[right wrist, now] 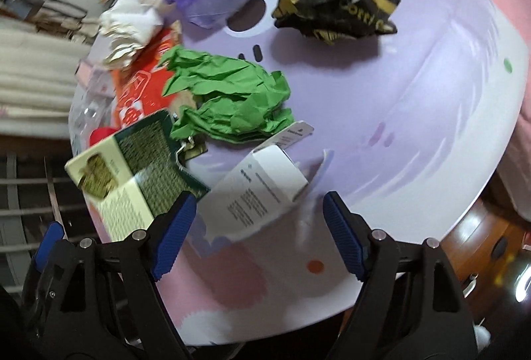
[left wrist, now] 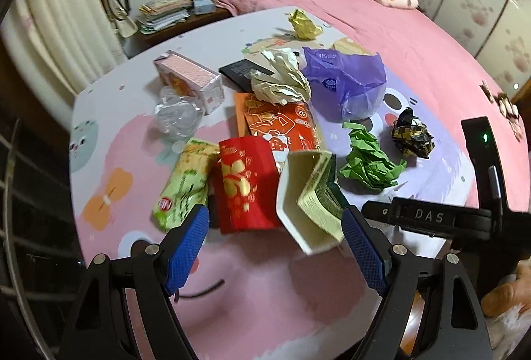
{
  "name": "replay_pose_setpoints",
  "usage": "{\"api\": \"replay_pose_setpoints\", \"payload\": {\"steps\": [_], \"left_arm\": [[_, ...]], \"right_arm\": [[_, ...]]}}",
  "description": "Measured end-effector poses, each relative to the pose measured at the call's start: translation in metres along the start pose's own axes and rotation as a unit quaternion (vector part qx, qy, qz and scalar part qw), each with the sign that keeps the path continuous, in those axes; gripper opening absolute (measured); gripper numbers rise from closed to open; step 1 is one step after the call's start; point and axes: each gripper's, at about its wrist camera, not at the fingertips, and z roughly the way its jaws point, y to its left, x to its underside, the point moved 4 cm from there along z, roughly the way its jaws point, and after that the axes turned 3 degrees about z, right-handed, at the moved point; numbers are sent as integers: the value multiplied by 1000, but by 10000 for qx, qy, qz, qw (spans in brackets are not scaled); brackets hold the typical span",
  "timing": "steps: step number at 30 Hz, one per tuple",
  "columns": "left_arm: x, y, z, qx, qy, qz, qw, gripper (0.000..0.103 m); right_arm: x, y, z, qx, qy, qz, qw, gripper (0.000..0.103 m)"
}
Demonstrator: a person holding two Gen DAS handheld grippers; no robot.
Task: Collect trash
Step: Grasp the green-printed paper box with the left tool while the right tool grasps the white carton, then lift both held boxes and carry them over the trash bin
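**Both grippers spread wide above the litter**

Nearest the lens in each wrist view are the tools themselves. The left gripper [left wrist: 275, 224] has its blue pads well apart with nothing pressed between them, and the right gripper [right wrist: 259, 214] likewise stands spread and empty.

Under both lies the round table [left wrist: 109, 167], printed in pink and lilac, with the trash heaped across its middle. Largest in the heap is the purple bag [left wrist: 345, 84], at the far side. Next comes the red packet [left wrist: 244, 184] directly ahead of the left gripper's gap, its long axis running away from the camera, so the pads already straddle its short width. Touching its right edge is the bent tea box [left wrist: 312, 197], tilted, open end toward the tool.

The white paper slip [right wrist: 262, 190] lies between the right gripper's pads, long axis slanting up to the right, partly curled. Beyond it sit the green paper wad [right wrist: 229, 104] and, well apart, the black-and-gold wad [right wrist: 335, 11].

By my reading each hand is closest to its own piece: left to the packet, right to the slip
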Motion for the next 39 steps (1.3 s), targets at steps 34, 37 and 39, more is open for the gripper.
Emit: {"api": "replay_pose_setpoints", "payload": {"steps": [34, 37, 39], "left_arm": [[-7, -61, 17, 847, 101, 1048, 9908, 17], [3, -68, -3, 806, -57, 1037, 9913, 17], [10, -75, -17, 757, -170, 989, 9921, 17]], "right_arm": [[21, 2, -66, 242, -530, -1346, 9892, 35], [30, 2, -87, 334, -688, -1805, 9806, 35], [32, -1, -99, 282, -774, -1995, 9764, 35]]}}
